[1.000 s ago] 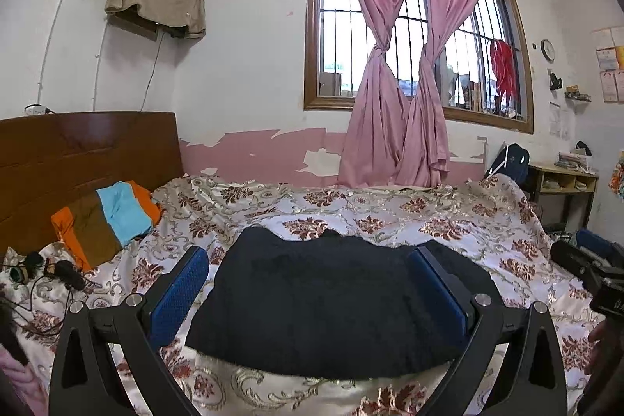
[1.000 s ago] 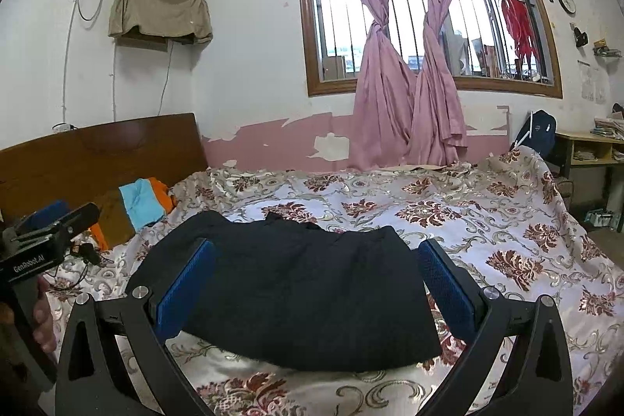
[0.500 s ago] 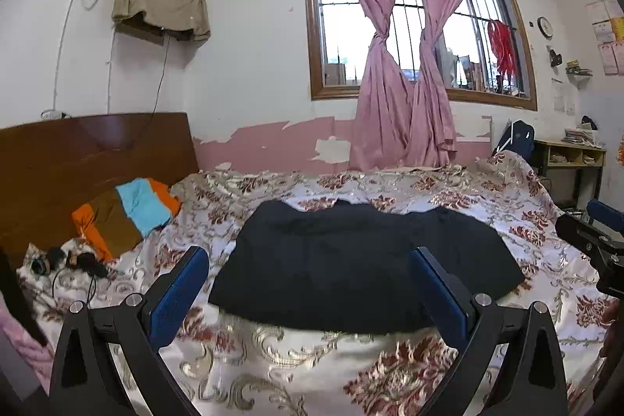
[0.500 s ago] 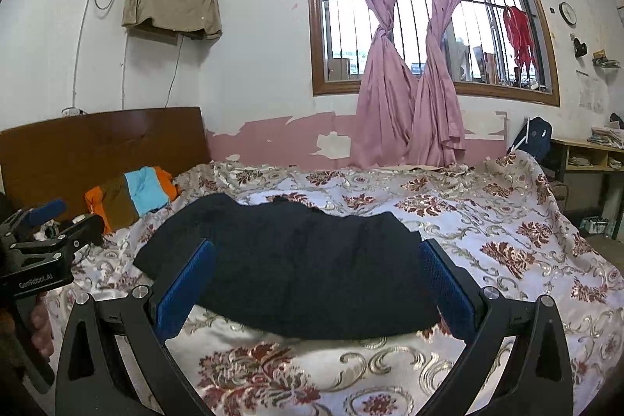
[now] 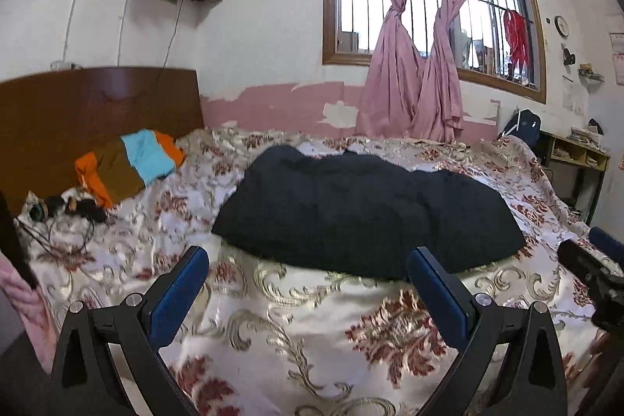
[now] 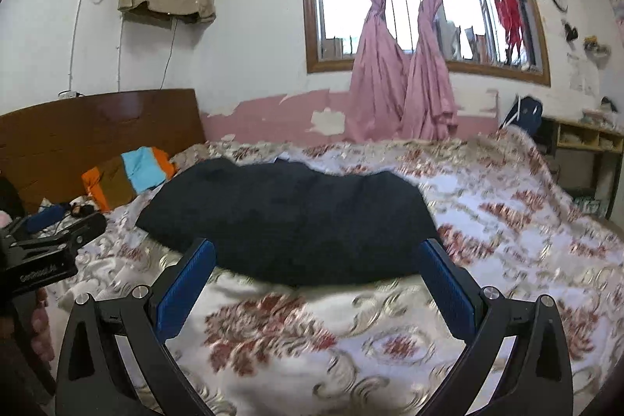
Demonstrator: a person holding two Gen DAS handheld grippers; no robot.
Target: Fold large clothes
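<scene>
A large dark navy garment (image 5: 362, 213) lies folded flat on the floral bedspread (image 5: 296, 330); it also shows in the right wrist view (image 6: 296, 221). My left gripper (image 5: 308, 264) is open and empty, held back from the garment's near edge. My right gripper (image 6: 318, 254) is open and empty, its blue pads at the garment's near edge without touching it. The right gripper's body shows at the right edge of the left wrist view (image 5: 596, 271). The left gripper's body shows at the left edge of the right wrist view (image 6: 43, 252).
A folded orange, brown and blue cloth (image 5: 128, 166) lies by the wooden headboard (image 5: 97, 108). Headphones and cables (image 5: 66, 213) lie at the bed's left. Pink curtains (image 5: 413, 73) hang at the window. A desk (image 5: 573, 158) stands at the right.
Both grippers have pulled back from the garment toward the bed's near edge, staying open. The garment lies still and now sits farther away in both views.
</scene>
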